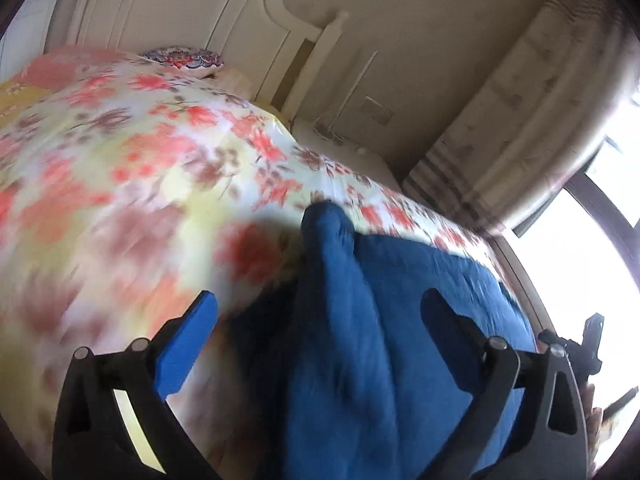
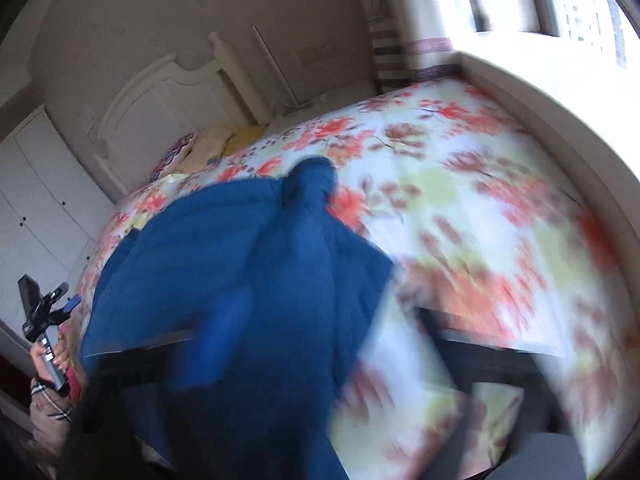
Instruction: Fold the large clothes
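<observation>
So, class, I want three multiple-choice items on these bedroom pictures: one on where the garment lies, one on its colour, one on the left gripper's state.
1. The garment lies on: A a chair; B the bed; C the floor.
2. Its colour: A red; B white; C blue.
3. The left gripper is: A open; B shut on the garment; C shut, holding nothing.

B: the flowered bedcover lies under it.
C: the fabric is blue in both views.
A: its fingers stand wide apart, pressing nothing.

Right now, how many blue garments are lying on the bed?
1. A single blue garment lies spread at the near edge of the floral bed, a narrow part reaching toward the headboard. Blur could hide folds or layers.
</observation>
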Tool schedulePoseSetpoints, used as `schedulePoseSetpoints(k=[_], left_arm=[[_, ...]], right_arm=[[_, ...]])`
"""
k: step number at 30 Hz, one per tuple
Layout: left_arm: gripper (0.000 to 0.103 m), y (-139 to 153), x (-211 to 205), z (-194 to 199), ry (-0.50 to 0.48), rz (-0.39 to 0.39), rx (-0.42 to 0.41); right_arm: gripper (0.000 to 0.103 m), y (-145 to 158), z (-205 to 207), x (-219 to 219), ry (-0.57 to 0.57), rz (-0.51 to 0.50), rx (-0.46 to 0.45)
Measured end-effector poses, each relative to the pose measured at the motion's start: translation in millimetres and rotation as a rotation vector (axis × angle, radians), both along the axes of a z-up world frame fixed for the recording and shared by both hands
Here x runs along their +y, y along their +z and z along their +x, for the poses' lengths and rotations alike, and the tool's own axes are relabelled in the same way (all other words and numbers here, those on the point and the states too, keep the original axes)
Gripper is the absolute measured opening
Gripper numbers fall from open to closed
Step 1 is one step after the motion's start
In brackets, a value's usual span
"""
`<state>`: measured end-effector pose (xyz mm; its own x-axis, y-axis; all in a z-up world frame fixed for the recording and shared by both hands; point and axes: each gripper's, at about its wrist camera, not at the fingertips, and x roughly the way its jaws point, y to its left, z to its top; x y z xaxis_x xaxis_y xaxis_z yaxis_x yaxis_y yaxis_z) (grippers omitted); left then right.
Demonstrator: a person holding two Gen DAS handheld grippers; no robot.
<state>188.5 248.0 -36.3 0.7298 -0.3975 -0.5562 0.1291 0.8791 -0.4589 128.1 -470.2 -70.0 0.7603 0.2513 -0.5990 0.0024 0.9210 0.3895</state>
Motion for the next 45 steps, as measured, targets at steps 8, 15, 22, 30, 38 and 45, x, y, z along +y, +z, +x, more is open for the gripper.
schedulePoseSetpoints(k=[8, 15, 22, 30, 38, 45], left_arm=[[0.101, -56.8, 4.0, -103.8, -0.04, -0.056, 0.057], [0.101, -66.2, -43.7, -103.0, -0.113, 0.077, 0.04], [0.065, -54.7, -42.6, -91.3, -0.076, 0.042, -0.028], [0.026, -36.8, -27.4, -119.1, -0.067, 0.006, -0.076], [0.046, -48.9, -24.7, -141.6, -0.079, 0.068, -0.013], [0.101, 1.8, -18.2, -152.9, 0.145, 0.234, -0.186]], right_arm=[[0.099, -31.3, -89.5, 1.6, 0.048, 0.068, -0.057], [0.08, -43.3, -90.0, 37.7, 0.13, 0.005, -0.076], [0.042, -41.4, -95.6, 50.4, 0.136, -0.023, -0.172], [0.027, -11.4, -120.2, 51.7, 0.227, -0.026, -0.262], [0.037, -38.8, -119.6, 37.0, 0.214, -0.031, -0.14], [0.073, 24.5, -121.4, 15.1, -0.027, -0.159, -0.222]])
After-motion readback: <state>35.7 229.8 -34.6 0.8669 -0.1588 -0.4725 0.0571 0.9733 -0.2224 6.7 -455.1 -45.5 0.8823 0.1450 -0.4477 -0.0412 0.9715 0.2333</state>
